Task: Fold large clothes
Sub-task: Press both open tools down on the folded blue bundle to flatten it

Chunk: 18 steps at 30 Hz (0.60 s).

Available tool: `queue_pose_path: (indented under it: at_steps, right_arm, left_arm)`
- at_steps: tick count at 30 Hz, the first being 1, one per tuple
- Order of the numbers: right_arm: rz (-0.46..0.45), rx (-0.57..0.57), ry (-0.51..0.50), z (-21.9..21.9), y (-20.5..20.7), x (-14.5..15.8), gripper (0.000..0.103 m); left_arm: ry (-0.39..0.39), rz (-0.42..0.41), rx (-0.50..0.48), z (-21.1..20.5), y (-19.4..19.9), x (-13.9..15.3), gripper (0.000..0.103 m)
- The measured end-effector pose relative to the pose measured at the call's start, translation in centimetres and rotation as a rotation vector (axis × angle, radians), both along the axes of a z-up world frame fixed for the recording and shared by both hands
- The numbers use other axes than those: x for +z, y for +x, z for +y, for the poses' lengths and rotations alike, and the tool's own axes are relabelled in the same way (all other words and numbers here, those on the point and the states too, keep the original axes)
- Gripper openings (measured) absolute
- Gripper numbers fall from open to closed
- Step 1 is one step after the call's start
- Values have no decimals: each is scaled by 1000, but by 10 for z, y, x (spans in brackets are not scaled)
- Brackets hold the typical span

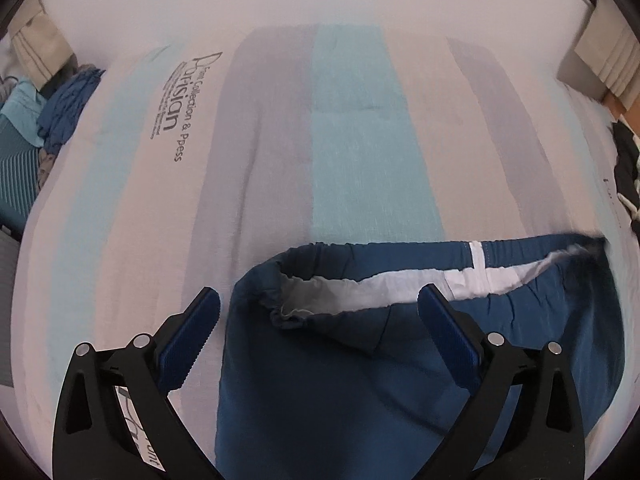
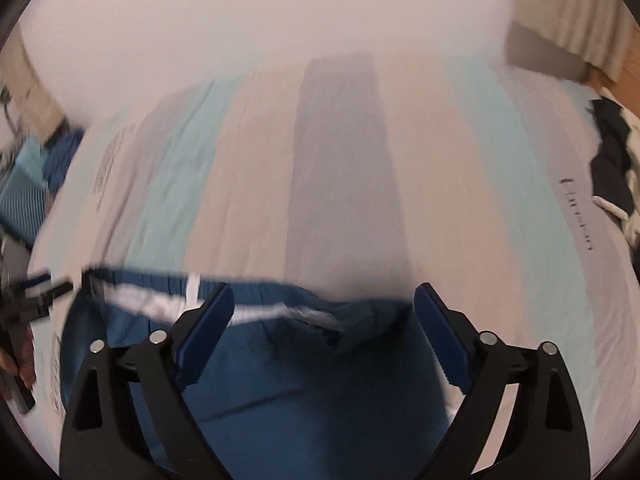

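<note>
Blue trousers (image 1: 360,380) with an elastic waistband and white inner lining lie on the striped bed sheet (image 1: 352,140), waistband away from me. My left gripper (image 1: 320,300) is open and hovers over the waistband's left end, holding nothing. In the right wrist view the same trousers (image 2: 312,380) lie under my right gripper (image 2: 324,296), which is open over the waistband's right end. The left gripper (image 2: 36,300) shows blurred at the left edge of that view.
The sheet has grey, teal and peach stripes and printed text (image 1: 176,92). A pile of blue and teal clothes (image 1: 60,108) lies off the bed's left side. Dark clothes (image 2: 612,160) lie at the right edge. A pale wall stands behind.
</note>
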State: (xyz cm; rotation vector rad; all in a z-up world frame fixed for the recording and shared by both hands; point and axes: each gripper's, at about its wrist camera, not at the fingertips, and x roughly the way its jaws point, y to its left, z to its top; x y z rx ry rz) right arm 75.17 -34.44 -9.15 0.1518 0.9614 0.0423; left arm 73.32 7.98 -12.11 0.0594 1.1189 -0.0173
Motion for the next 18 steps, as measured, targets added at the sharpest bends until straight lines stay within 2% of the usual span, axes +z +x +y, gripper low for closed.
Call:
queue_pose_path:
  at_steps: [2, 7, 12, 14, 16, 18]
  right_arm:
    - [30, 1, -3, 2, 5, -2, 90]
    - [90, 132, -112, 34, -21, -18, 90]
    - [124, 206, -88, 84, -68, -42, 90]
    - [148, 233, -103, 97, -77, -58, 90]
    - [181, 228, -140, 103, -77, -77, 90]
    - [243, 186, -130, 104, -69, -99, 89]
  left_arm:
    - [4, 2, -20, 1, -5, -3, 97]
    - [-59, 50, -53, -17, -16, -14, 97]
    - [-118, 69, -93, -57, -47, -20, 97]
    - [-90, 69, -155, -80, -61, -29, 97]
    - [-1, 61, -221, -100, -68, -46, 97]
    - [51, 66, -237, -106, -67, -62, 97]
